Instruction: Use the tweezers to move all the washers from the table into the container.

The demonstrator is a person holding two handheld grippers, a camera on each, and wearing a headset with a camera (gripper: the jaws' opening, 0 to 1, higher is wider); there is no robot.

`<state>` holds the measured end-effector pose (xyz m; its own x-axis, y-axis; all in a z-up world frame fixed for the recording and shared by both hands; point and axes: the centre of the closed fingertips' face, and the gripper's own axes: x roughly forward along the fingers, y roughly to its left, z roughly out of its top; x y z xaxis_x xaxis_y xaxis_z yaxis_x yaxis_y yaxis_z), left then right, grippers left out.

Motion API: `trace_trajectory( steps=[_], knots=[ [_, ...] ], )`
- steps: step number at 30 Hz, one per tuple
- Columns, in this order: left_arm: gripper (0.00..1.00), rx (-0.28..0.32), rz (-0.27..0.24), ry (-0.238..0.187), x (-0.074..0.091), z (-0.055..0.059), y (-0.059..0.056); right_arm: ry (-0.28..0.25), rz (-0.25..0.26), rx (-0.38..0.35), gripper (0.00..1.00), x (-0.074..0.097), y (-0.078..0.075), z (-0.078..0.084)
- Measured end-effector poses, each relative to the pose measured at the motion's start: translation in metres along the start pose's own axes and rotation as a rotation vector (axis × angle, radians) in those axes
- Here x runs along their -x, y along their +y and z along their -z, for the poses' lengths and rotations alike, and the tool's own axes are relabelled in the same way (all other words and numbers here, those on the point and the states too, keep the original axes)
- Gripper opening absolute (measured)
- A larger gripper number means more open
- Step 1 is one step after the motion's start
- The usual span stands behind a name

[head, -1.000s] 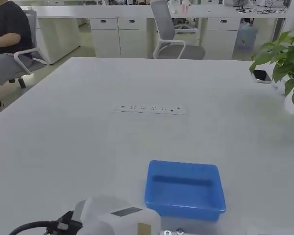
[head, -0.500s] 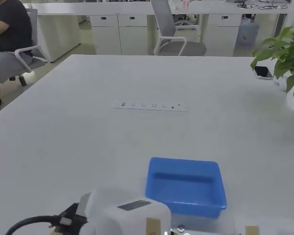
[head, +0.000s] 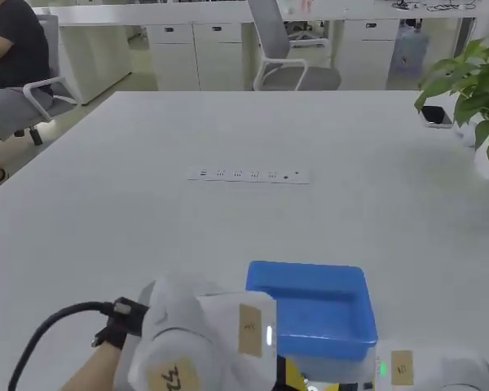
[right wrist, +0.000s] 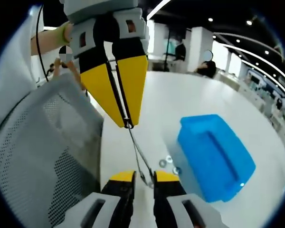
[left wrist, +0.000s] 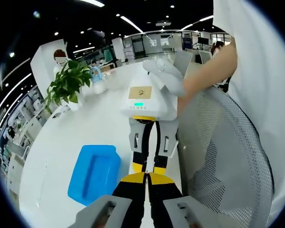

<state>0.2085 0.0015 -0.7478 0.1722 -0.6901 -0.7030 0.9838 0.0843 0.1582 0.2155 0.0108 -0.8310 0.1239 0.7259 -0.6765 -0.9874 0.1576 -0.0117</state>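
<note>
Just beside the container lie small washers, likely light and slippery, best nipped at the rim with tweezers the left gripper pinches; whether the right gripper clamps them is unclear.

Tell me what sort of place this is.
Most likely an open-plan office: rows of white desks with drawer cabinets, a grey swivel chair pushed back from one, and a potted plant at the table's edge.
</note>
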Motion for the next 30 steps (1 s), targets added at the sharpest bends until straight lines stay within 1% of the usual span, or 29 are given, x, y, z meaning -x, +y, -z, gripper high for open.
trace_trajectory(
  steps=[1, 4, 5, 6, 7, 8, 9, 11, 14, 15, 16, 17, 19, 20, 21, 22, 23, 24, 25, 26, 27, 28, 30],
  knots=[
    [0.0, -0.006, 0.006, -0.004, -0.001, -0.001, 0.002, 0.0, 0.001, 0.001, 0.13, 0.0, 0.0, 0.0],
    [0.0, 0.019, 0.049, -0.007, -0.004, -0.004, 0.004, 0.003, 0.002, -0.005, 0.14, 0.003, 0.0, -0.001],
    [0.0, 0.049, 0.077, -0.005, -0.004, -0.004, 0.002, -0.01, 0.003, -0.018, 0.13, 0.005, 0.0, -0.005],
    [0.0, 0.045, 0.07, -0.004, -0.005, -0.004, 0.008, -0.041, 0.004, -0.049, 0.14, 0.007, -0.001, -0.011],
    [0.0, 0.045, 0.068, -0.002, -0.005, -0.004, 0.01, -0.058, 0.003, -0.063, 0.14, 0.009, -0.002, -0.015],
    [0.0, 0.047, 0.076, 0.003, -0.006, -0.004, 0.012, -0.078, 0.01, -0.075, 0.15, 0.013, -0.005, -0.02],
    [0.0, 0.05, 0.082, 0.004, -0.006, -0.004, 0.012, -0.088, 0.009, -0.083, 0.15, 0.015, -0.006, -0.023],
    [0.0, 0.053, 0.084, 0.006, -0.007, -0.004, 0.017, -0.105, 0.01, -0.098, 0.13, 0.018, -0.009, -0.028],
    [0.0, 0.081, 0.095, 0.003, -0.009, -0.005, 0.02, -0.089, 0.01, -0.11, 0.09, 0.016, -0.012, -0.027],
    [0.0, 0.105, 0.103, 0.004, -0.01, -0.004, 0.02, -0.067, 0.013, -0.106, 0.07, 0.015, -0.013, -0.023],
    [0.0, 0.125, 0.111, 0.001, -0.012, -0.003, 0.019, -0.055, 0.002, -0.107, 0.05, 0.014, -0.01, -0.021],
    [0.0, 0.132, 0.113, -0.003, -0.013, -0.003, 0.019, -0.052, 0.009, -0.109, 0.05, 0.014, -0.011, -0.02],
    [0.0, 0.169, 0.103, -0.019, -0.014, -0.002, 0.018, -0.041, 0.006, -0.116, 0.05, 0.014, -0.011, -0.018],
    [0.0, 0.195, 0.086, -0.029, -0.014, 0.0, 0.019, -0.032, 0.007, -0.11, 0.04, 0.013, -0.011, -0.017],
    [0.02, 0.219, 0.072, -0.042, -0.013, 0.0, 0.02, -0.009, 0.006, -0.11, 0.04, 0.012, -0.01, -0.013],
    [0.05, 0.257, 0.051, -0.063, -0.011, 0.0, 0.022, 0.019, 0.008, -0.095, 0.04, 0.01, -0.009, -0.007],
    [0.06, 0.284, 0.036, -0.075, -0.009, 0.001, 0.024, 0.017, 0.022, -0.095, 0.04, 0.011, -0.009, -0.006],
    [0.07, 0.308, 0.021, -0.086, -0.006, 0.002, 0.025, 0.003, 0.02, -0.096, 0.04, 0.01, -0.01, -0.008],
    [0.07, 0.331, 0.01, -0.101, -0.002, 0.005, 0.024, -0.004, 0.019, -0.113, 0.04, 0.009, -0.01, -0.009],
    [0.07, 0.347, -0.002, -0.111, 0.001, 0.007, 0.024, -0.007, 0.024, -0.112, 0.04, 0.012, -0.01, -0.008],
    [0.08, 0.366, -0.038, -0.119, 0.006, 0.011, 0.026, -0.011, 0.028, -0.117, 0.04, 0.012, -0.011, -0.008],
    [0.09, 0.375, -0.052, -0.123, 0.007, 0.013, 0.027, -0.018, 0.026, -0.132, 0.03, 0.012, -0.011, -0.008],
    [0.1, 0.436, -0.107, -0.149, 0.018, 0.022, 0.028, -0.025, 0.033, -0.142, 0.03, 0.013, -0.013, -0.007]
  ],
)
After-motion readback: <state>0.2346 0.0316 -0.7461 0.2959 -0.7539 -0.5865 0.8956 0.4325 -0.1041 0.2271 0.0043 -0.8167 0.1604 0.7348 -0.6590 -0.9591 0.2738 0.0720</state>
